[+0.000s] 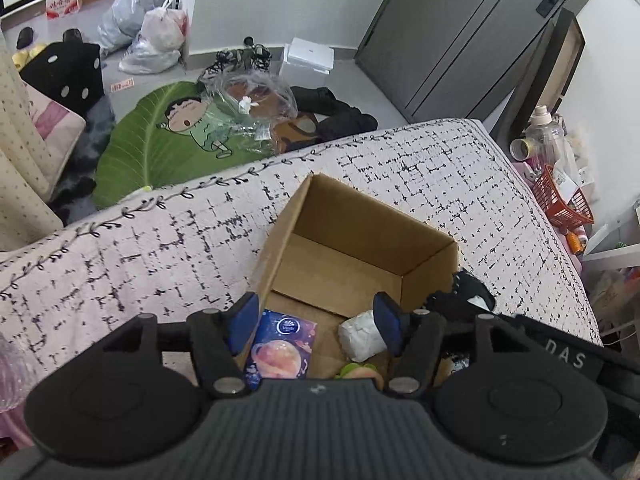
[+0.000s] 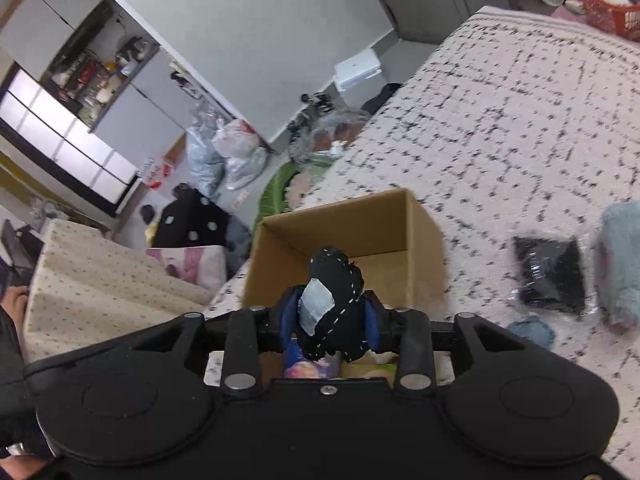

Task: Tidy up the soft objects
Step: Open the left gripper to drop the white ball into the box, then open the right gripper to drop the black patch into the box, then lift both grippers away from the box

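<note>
An open cardboard box (image 1: 360,248) (image 2: 352,220) stands on the pink, black-patterned bed cover (image 1: 160,248). Inside lie a purple tissue pack (image 1: 282,346), a white soft bundle (image 1: 360,338) and something green (image 1: 354,370). My left gripper (image 1: 316,312) hangs open over the box's near end with nothing between its fingers. My right gripper (image 2: 332,314) is over the box too, with a black cloth piece (image 2: 340,300) (image 1: 470,294), white-stitched with a white label, between its blue pads. On the cover to the right lie a black wrapped packet (image 2: 550,276), a pale blue fluffy item (image 2: 618,264) and a small blue denim round (image 2: 532,330).
An orange basket (image 1: 564,200) and bottles (image 1: 548,136) crowd the stand past the bed's right edge. On the floor beyond are a green leaf rug (image 1: 160,148), plastic bags (image 1: 156,40), a white box (image 1: 308,60) and a black dotted cushion (image 1: 64,72). A grey door (image 1: 460,32) stands behind.
</note>
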`<state>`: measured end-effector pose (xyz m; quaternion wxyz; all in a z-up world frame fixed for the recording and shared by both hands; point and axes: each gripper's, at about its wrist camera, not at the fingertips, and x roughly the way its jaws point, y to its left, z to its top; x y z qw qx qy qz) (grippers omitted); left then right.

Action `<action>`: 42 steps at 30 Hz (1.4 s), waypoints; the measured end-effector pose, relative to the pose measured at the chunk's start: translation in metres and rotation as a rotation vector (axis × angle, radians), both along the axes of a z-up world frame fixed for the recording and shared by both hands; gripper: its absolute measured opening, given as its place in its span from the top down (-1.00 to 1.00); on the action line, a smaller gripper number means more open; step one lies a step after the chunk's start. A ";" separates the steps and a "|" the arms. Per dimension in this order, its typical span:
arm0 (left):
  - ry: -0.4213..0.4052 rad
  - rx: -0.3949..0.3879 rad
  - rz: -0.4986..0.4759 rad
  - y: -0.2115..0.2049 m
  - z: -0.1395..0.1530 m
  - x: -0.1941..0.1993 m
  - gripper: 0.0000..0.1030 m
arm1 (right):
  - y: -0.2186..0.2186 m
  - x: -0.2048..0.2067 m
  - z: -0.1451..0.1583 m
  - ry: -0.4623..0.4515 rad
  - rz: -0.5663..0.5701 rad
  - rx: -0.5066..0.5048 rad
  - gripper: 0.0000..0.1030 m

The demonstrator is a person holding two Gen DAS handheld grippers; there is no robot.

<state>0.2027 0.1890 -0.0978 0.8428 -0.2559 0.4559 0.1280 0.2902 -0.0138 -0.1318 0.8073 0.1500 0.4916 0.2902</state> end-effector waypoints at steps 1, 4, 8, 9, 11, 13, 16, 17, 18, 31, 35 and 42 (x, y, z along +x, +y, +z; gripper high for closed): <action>-0.004 0.005 0.000 0.000 0.003 -0.002 -0.25 | 0.002 0.000 -0.001 0.009 0.008 0.015 0.07; -0.007 0.030 0.006 0.000 0.011 -0.009 -0.28 | 0.002 -0.002 -0.002 0.026 0.013 0.024 0.04; -0.016 0.058 0.010 -0.002 0.021 -0.020 -0.32 | -0.006 -0.007 0.004 0.023 -0.008 0.010 0.02; -0.017 0.065 0.013 -0.002 0.024 -0.022 -0.37 | -0.010 -0.009 0.006 0.021 -0.015 0.013 0.02; -0.021 0.078 0.020 -0.004 0.028 -0.026 -0.43 | -0.017 -0.014 0.011 0.014 -0.023 0.011 0.01; -0.028 0.089 0.019 -0.007 0.032 -0.031 -0.44 | -0.026 -0.018 0.016 0.000 -0.030 0.007 0.00; -0.034 0.099 0.016 -0.012 0.038 -0.035 -0.44 | -0.038 -0.024 0.023 -0.014 -0.038 -0.009 -0.04; -0.037 0.102 0.015 -0.015 0.040 -0.037 -0.44 | -0.041 -0.025 0.025 -0.018 -0.040 -0.013 -0.05; -0.039 0.105 0.015 -0.016 0.042 -0.038 -0.44 | -0.045 -0.027 0.027 -0.020 -0.042 -0.017 -0.07; -0.072 0.142 -0.032 -0.056 0.064 -0.048 -0.50 | -0.106 -0.039 0.057 -0.094 -0.077 -0.024 -0.72; -0.087 0.171 -0.049 -0.072 0.070 -0.048 -0.61 | -0.128 -0.042 0.058 -0.107 -0.100 -0.034 -0.84; -0.108 0.193 -0.073 -0.096 0.076 -0.047 -0.71 | -0.160 -0.041 0.060 -0.109 -0.168 -0.022 -0.94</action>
